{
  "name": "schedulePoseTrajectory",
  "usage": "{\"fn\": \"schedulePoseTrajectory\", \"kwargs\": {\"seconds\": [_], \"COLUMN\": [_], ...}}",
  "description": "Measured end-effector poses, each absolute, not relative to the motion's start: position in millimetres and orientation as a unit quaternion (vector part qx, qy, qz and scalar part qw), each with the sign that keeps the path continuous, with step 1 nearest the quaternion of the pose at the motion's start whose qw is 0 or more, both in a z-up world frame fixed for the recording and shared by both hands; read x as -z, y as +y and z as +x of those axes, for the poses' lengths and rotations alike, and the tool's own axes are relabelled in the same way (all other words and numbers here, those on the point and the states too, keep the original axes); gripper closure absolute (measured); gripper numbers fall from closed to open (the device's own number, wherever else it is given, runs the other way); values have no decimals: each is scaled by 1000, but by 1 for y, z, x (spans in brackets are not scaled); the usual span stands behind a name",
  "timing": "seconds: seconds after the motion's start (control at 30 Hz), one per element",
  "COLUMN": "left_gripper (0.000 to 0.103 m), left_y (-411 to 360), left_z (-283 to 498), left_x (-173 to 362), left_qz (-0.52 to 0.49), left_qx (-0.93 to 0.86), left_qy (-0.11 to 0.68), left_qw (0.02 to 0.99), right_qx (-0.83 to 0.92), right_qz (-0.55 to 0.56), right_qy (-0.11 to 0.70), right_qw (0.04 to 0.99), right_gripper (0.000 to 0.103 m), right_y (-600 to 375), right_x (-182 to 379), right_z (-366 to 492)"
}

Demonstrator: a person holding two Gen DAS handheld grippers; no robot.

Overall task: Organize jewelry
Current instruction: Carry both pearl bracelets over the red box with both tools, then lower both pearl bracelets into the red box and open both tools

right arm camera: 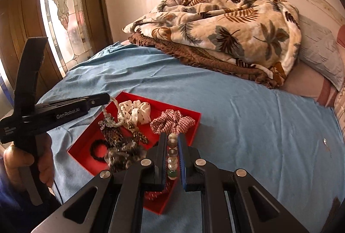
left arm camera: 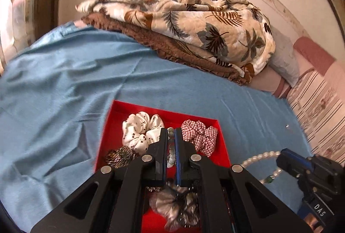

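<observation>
Over the red tray [left arm camera: 112,125] on the blue sheet [left arm camera: 64,82], seen from the left wrist: left claw [left arm camera: 171,131] closed on a strand of pale beads [left arm camera: 171,151] pinched between its fingers. Inside the tray, a white dotted scrunchie [left arm camera: 140,129] toward the far edge, a red checked scrunchie [left arm camera: 200,136] at the far right corner, a brown spotted clip [left arm camera: 120,156] at the left side, a grey furry scrunchie [left arm camera: 172,207] at the near edge. Just off the tray's right edge, right claw [left arm camera: 282,156] gripping a string of pearly beads [left arm camera: 261,157] that loops down to a green bead. Beyond, a leaf-print blanket [left arm camera: 194,24] heaped at the far side of the bed.

From the right wrist: right claw [right arm camera: 172,140] clamped on the beads [right arm camera: 172,159], pearly ones stacked between the fingers with a green one lowest, above the tray's [right arm camera: 86,146] near right corner. Left claw [right arm camera: 107,99] over the tray's far left corner, jaws hidden side-on, a twisted strand [right arm camera: 116,103] hanging from its tip. Within the tray, white scrunchie [right arm camera: 135,112], checked scrunchie [right arm camera: 172,121], a black hair tie [right arm camera: 98,150] near the left edge. Hand [right arm camera: 28,166] wrapped around the left handle.
</observation>
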State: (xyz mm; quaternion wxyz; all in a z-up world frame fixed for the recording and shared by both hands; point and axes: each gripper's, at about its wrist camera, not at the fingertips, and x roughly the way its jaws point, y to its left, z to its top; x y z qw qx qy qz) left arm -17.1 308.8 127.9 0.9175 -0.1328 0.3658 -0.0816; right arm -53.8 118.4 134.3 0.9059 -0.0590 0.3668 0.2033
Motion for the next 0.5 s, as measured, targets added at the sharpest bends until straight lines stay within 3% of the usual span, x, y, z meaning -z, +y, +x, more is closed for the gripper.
{"fn": "schedulePoseTrajectory", "kwargs": {"seconds": [0.5], "left_gripper": [97], "left_y": [325], "left_z": [40], "left_x": [-87], "left_qz": [-249], "left_qx": [152], "left_qy": [406], "left_qw": [866], "right_qx": [-211], "right_qz": [-17], "right_qy": [420], "right_qw": [883], "right_gripper": [92], "right_y": [164], "right_x": [-108], "right_z": [17]}}
